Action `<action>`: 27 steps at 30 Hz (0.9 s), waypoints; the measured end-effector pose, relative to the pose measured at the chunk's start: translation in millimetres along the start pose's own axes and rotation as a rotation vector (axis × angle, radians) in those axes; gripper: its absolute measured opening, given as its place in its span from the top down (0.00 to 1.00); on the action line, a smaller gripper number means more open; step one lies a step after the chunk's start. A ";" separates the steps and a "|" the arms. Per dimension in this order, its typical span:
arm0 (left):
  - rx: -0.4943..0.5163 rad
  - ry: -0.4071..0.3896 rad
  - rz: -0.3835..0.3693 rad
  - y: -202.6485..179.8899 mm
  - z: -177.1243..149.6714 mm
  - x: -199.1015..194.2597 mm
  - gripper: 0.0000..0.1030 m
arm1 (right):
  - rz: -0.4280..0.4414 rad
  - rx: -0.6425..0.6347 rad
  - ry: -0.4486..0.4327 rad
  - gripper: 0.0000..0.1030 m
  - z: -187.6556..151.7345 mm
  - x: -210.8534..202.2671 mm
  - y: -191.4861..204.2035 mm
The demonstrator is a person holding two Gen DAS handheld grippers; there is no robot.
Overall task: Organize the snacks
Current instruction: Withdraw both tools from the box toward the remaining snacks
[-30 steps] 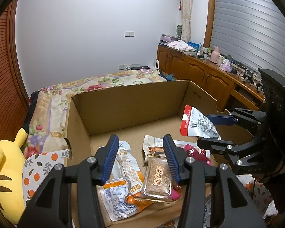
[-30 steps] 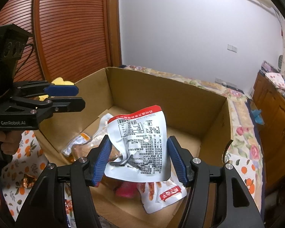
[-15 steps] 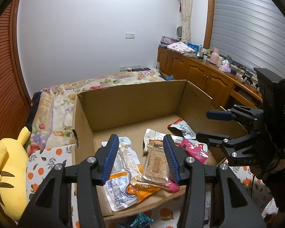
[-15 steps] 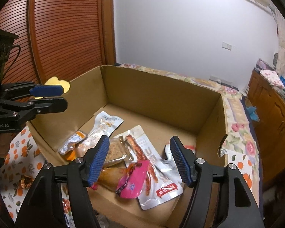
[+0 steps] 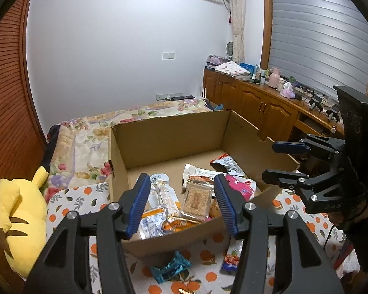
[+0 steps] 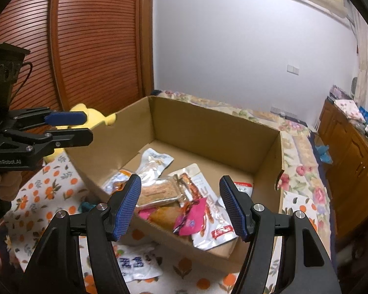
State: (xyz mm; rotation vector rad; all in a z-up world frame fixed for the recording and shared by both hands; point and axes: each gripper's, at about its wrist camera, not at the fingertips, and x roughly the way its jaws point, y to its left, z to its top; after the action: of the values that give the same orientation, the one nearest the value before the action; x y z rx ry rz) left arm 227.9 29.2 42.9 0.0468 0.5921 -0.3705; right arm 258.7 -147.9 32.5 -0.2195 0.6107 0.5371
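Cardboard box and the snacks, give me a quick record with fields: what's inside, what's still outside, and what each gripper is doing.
container: open brown cardboard box on orange-print cloth
inside: clear-wrapped brown cake bar, pink packet, silver pouches
still outside: teal candy wrapper, white printed packet
left gripper: open, empty, jaws just opened further
right gripper: open, empty, jaws widened within the last second

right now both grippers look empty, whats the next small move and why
Probably lower the left gripper toward the teal wrapper lying on the orange-print cloth just outside the cardboard box. Both grippers' jaws have just been opening with nothing between them, and loose snacks remain outside.
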 end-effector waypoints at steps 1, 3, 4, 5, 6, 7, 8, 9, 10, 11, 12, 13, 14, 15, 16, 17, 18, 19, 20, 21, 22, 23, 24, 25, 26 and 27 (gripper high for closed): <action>0.001 -0.003 0.000 -1.2 -1.8 -4.8 0.47 | 0.000 -0.001 -0.002 0.34 -0.5 -2.9 1.7; 0.004 -0.006 0.000 -3.5 -4.5 -11.3 0.46 | 0.001 0.000 -0.007 0.34 -2.7 -9.7 5.4; 0.007 -0.008 -0.001 -4.9 -6.5 -15.5 0.46 | 0.001 0.001 -0.011 0.34 -4.2 -13.5 8.0; 0.009 -0.010 -0.002 -6.2 -8.2 -18.3 0.45 | 0.001 0.001 -0.013 0.34 -5.7 -16.9 10.1; 0.011 -0.012 -0.003 -7.3 -10.7 -22.1 0.43 | 0.000 0.001 -0.014 0.34 -7.8 -20.9 12.7; 0.011 -0.013 -0.004 -8.8 -12.8 -24.9 0.43 | -0.001 0.000 -0.015 0.34 -9.6 -23.6 14.2; 0.011 -0.013 -0.006 -8.9 -14.0 -26.9 0.41 | -0.003 -0.001 -0.015 0.34 -11.4 -26.8 16.1; 0.010 -0.013 -0.009 -9.9 -17.0 -29.8 0.39 | -0.005 -0.001 -0.015 0.34 -13.2 -29.4 18.3; 0.010 -0.012 -0.011 -11.5 -19.6 -31.8 0.39 | -0.007 -0.002 -0.015 0.34 -15.6 -32.6 20.7; 0.012 -0.011 -0.013 -12.8 -22.1 -33.7 0.38 | -0.009 -0.002 -0.014 0.34 -17.6 -35.6 22.9; 0.014 -0.011 -0.016 -14.1 -24.8 -35.6 0.37 | -0.012 -0.003 -0.014 0.34 -19.8 -38.1 25.0; 0.016 -0.011 -0.017 -15.7 -27.7 -37.8 0.37 | -0.014 -0.003 -0.013 0.34 -22.6 -41.0 27.6; 0.017 -0.011 -0.019 -18.0 -30.3 -39.9 0.36 | -0.016 -0.002 -0.013 0.33 -25.6 -43.9 30.2; 0.018 -0.008 -0.024 -19.4 -33.7 -41.8 0.35 | -0.018 -0.002 -0.012 0.33 -27.5 -46.2 31.8; 0.018 -0.007 -0.026 -20.6 -36.2 -43.5 0.35 | -0.021 -0.001 -0.011 0.32 -30.5 -48.5 33.9; 0.018 -0.005 -0.029 -22.2 -39.6 -45.5 0.33 | -0.023 -0.001 -0.009 0.32 -33.3 -50.7 35.4; 0.020 -0.003 -0.030 -23.4 -42.8 -46.8 0.32 | -0.025 -0.001 -0.007 0.32 -36.0 -52.7 37.5; 0.021 0.000 -0.031 -24.8 -46.3 -48.3 0.32 | -0.027 0.000 -0.004 0.32 -39.4 -54.6 40.0; 0.022 0.004 -0.032 -25.5 -49.0 -49.0 0.31 | -0.028 0.001 -0.001 0.32 -41.3 -55.8 41.9; 0.024 0.008 -0.031 -26.8 -51.7 -49.4 0.31 | -0.029 0.002 0.003 0.32 -44.7 -57.1 44.0; 0.026 0.015 -0.030 -27.9 -55.9 -50.2 0.31 | -0.031 0.002 0.007 0.32 -47.8 -58.1 45.7; 0.026 0.018 -0.032 -28.1 -58.7 -50.8 0.31 | -0.031 0.003 0.010 0.32 -50.1 -58.6 47.3; 0.025 0.022 -0.034 -29.1 -61.8 -51.6 0.31 | -0.032 0.004 0.013 0.32 -52.7 -59.5 48.8; 0.023 0.030 -0.037 -29.5 -66.4 -51.9 0.31 | -0.033 0.005 0.017 0.32 -55.9 -59.8 51.7; 0.023 0.036 -0.036 -29.8 -69.3 -51.5 0.31 | -0.032 0.007 0.020 0.32 -58.3 -60.7 52.9; 0.021 0.041 -0.034 -29.7 -72.8 -51.5 0.31 | -0.030 0.008 0.024 0.32 -60.4 -61.2 54.4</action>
State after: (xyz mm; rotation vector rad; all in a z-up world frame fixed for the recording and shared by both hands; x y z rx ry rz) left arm 138.9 29.2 12.7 0.0647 0.6302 -0.4095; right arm 158.0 -148.4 18.4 -0.2278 0.6316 0.5035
